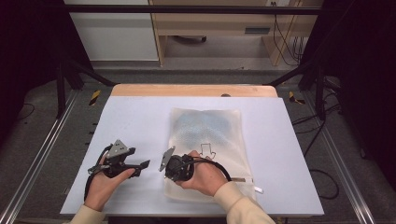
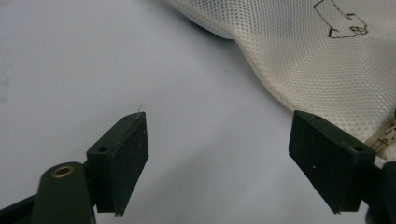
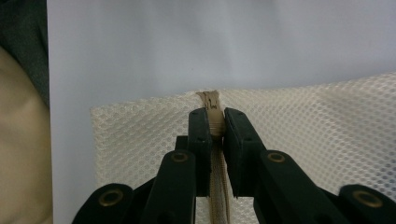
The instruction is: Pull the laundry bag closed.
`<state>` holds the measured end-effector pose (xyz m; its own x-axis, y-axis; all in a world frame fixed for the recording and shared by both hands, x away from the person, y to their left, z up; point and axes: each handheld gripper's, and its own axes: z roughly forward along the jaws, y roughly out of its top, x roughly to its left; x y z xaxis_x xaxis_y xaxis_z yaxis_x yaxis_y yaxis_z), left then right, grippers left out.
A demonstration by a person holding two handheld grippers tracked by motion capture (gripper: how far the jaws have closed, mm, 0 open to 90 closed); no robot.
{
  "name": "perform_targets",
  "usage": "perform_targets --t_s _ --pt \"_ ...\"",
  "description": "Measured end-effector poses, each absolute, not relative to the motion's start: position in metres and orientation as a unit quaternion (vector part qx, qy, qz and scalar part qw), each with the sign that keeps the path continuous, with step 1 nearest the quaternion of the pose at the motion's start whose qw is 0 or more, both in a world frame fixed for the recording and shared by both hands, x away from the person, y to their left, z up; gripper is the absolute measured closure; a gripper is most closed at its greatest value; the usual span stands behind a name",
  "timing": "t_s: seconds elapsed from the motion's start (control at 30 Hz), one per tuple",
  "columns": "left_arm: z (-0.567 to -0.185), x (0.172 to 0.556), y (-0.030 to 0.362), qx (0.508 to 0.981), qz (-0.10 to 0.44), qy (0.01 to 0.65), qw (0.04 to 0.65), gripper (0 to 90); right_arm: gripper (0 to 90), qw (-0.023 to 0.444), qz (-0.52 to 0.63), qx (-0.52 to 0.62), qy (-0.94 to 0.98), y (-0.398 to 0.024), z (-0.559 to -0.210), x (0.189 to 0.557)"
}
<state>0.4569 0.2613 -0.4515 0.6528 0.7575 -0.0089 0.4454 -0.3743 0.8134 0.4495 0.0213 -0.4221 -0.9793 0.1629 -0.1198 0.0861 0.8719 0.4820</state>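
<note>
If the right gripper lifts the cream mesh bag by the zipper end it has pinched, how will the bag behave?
The cream mesh zippered bag would probably sag and drape: its netting already lies in soft folds. It looks lightly padded by bluish contents, so likely light but shifting. The right gripper, shut on the tan zipper tape, holds a narrow strip that may slip or tug.

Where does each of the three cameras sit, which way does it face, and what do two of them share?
High view: above the near side, looking forward and down on the table; both hands, left gripper and right gripper show.
Left gripper view: rides the left gripper, looking along its open jaws at bare table and the mesh bag.
Right gripper view: rides the right gripper, jaws shut on the bag's zipper.
Shared: all three show the mesh bag; the first two show its printed mark.
</note>
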Motion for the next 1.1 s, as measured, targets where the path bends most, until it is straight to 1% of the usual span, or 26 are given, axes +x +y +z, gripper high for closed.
perform_targets --t_s 0.17,0.37,0.53,0.57,0.6,0.63,0.67,0.73,0.77,0.87,1.0,1.1 --pt "-0.447 0.455 0.264 0.804 0.181 0.370 0.429 21.8 81.4 0.090 0.259 0.068 0.959 0.016 -0.408 0.450" --pt "-0.443 0.453 0.267 0.801 0.170 0.366 0.442 22.0 81.5 0.093 0.267 0.072 0.956 0.013 -0.399 0.451" --pt "-0.442 0.453 0.265 0.805 0.134 0.356 0.456 28.2 81.6 0.106 0.282 0.068 0.951 0.008 -0.391 0.448" --pt "-0.442 0.453 0.265 0.805 0.134 0.356 0.456 30.6 81.6 0.107 0.286 0.068 0.950 0.007 -0.391 0.446" --pt "-0.442 0.453 0.264 0.807 0.114 0.349 0.463 32.1 81.6 0.108 0.287 0.068 0.949 0.006 -0.390 0.445" --pt "-0.442 0.453 0.264 0.807 0.114 0.349 0.463 35.6 81.6 0.108 0.289 0.066 0.949 0.006 -0.390 0.445" --pt "-0.444 0.453 0.261 0.817 0.102 0.334 0.459 36.9 81.6 0.109 0.290 0.066 0.948 0.005 -0.390 0.444" --pt "-0.446 0.453 0.259 0.823 0.093 0.326 0.456 36.7 81.6 0.113 0.290 0.063 0.948 0.004 -0.390 0.442" --pt "-0.448 0.454 0.258 0.826 0.080 0.322 0.455 36.7 81.6 0.113 0.290 0.063 0.948 0.004 -0.390 0.442" --pt "-0.453 0.456 0.253 0.824 0.060 0.328 0.458 36.6 81.6 0.121 0.293 0.060 0.947 0.003 -0.391 0.438" --pt "-0.454 0.463 0.247 0.808 0.031 0.347 0.476 35.1 81.7 0.128 0.297 0.057 0.945 0.004 -0.394 0.433" --pt "-0.454 0.466 0.246 0.798 0.028 0.362 0.481 34.8 81.7 0.134 0.298 0.055 0.944 0.004 -0.396 0.431"
